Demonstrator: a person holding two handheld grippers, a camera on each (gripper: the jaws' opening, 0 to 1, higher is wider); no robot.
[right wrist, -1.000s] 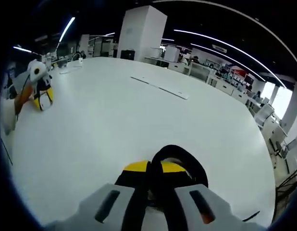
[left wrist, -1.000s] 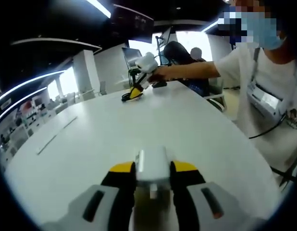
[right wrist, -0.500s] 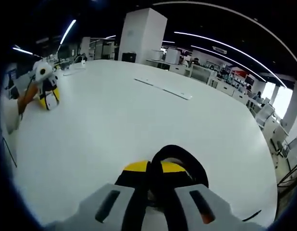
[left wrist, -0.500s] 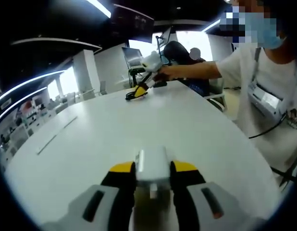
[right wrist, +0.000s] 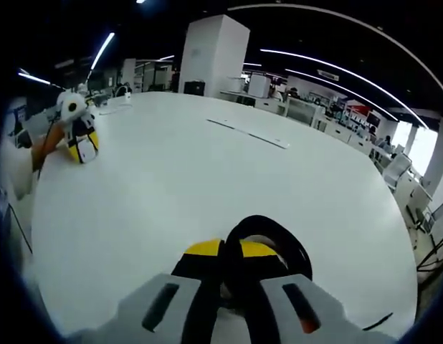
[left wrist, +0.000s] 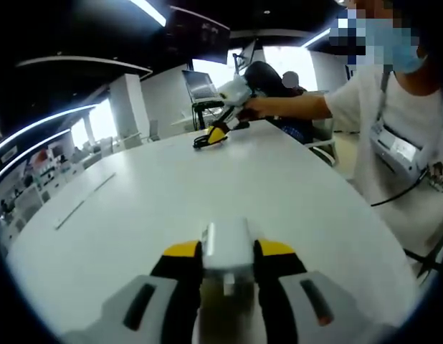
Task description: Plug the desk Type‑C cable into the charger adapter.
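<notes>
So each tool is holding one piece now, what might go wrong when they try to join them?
The left tool clamps the white charger adapter, the right tool a loop of black cable.

1. The two tools are far apart across the white table, so lining them up may be hard.
2. The cable's plug end is not visible, so it may point the wrong way.
3. The bent cable may flex when pushed.

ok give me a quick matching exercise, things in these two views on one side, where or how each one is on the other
Things:
1. white charger adapter
2. black cable
3. long white table
4. person in white shirt

States:
a. looped, clamped in the right claw
b. standing at the table's edge
c. pinched in the left claw
d. lying under both claws

Pairs: 1-c, 2-a, 3-d, 4-b
</notes>
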